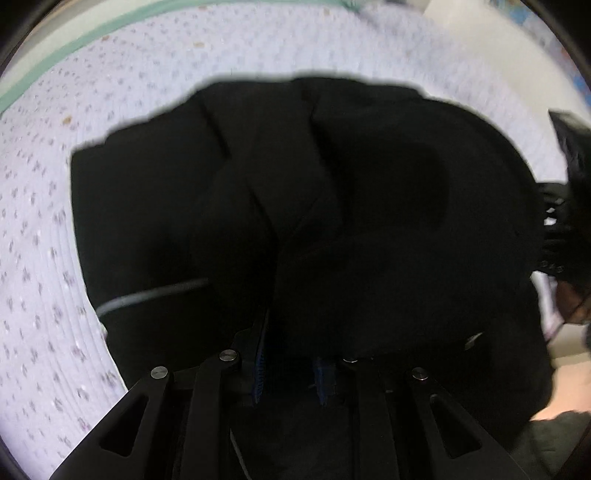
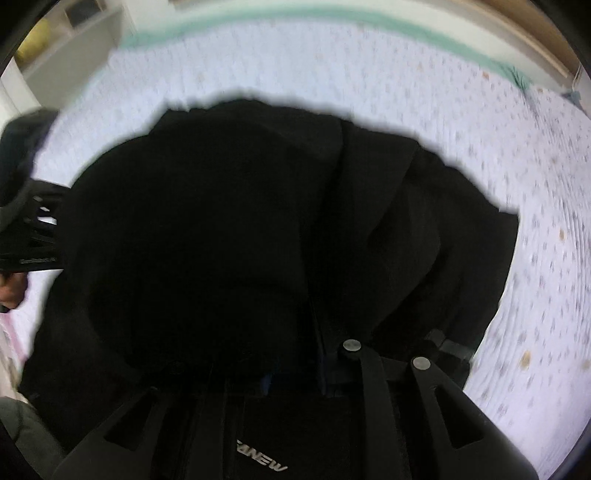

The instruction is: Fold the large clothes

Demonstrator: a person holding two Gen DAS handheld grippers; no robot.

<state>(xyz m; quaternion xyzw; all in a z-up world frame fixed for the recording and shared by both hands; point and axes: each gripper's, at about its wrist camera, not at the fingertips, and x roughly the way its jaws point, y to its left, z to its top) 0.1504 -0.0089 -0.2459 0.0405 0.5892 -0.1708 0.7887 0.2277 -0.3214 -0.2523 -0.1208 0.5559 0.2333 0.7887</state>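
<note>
A large black garment (image 1: 295, 206) fills the middle of both wrist views and hangs bunched over a pale patterned bed sheet (image 1: 44, 221). My left gripper (image 1: 291, 384) is shut on the near edge of the black garment; blue pads show between the cloth folds. My right gripper (image 2: 295, 380) is shut on the same garment (image 2: 221, 229), with white lettering on the cloth (image 2: 262, 467) below it. The right gripper shows at the right edge of the left wrist view (image 1: 557, 229). The left gripper shows at the left edge of the right wrist view (image 2: 29, 236).
The sheet (image 2: 546, 258) has a green border (image 2: 369, 26) along its far edge. A pale shelf unit (image 2: 70, 40) stands beyond the bed at the upper left. Both views are motion-blurred.
</note>
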